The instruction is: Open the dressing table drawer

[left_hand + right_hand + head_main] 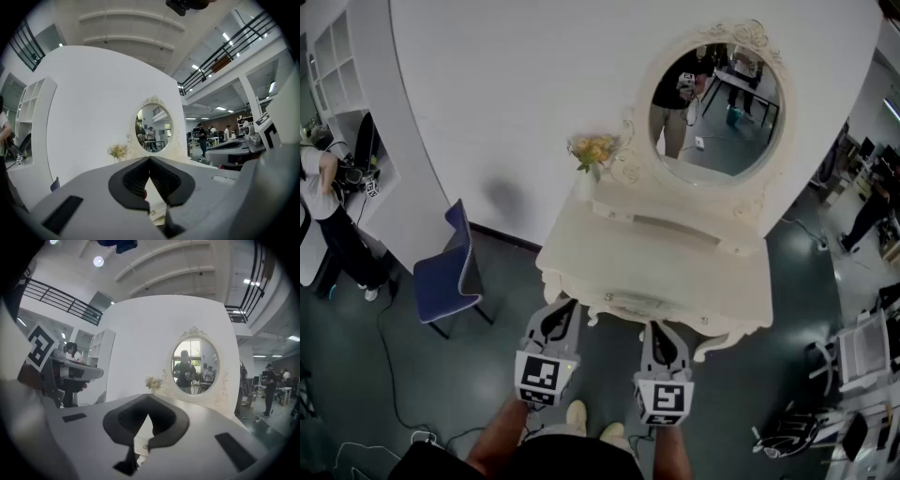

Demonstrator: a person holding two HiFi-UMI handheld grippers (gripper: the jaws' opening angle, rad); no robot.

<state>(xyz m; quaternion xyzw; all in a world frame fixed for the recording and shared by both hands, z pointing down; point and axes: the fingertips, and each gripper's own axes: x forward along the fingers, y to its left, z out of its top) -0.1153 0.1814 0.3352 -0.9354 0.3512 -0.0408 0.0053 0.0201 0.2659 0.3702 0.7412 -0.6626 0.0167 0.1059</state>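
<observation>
Well, my left gripper (562, 309) and right gripper (662, 328) are both clenched on nothing, just before the cream-white carved dressing desk (675, 267) — its shallow front drawer (630, 302) sits closed between them. Jaws this tight could glance off its small pull — or shove the desk.

My 2 tools, left gripper (562, 306) and right gripper (661, 325), have light grey plastic shells. Black ribbed pads (136, 180) line a teardrop-shaped cut-out on each. Flat black rectangular patches (233, 445) sit on the shells. Each carries 1 white marker cube (542, 377) with black square codes. I wear pale shoes (575, 413) and dark clothing (572, 459).
</observation>
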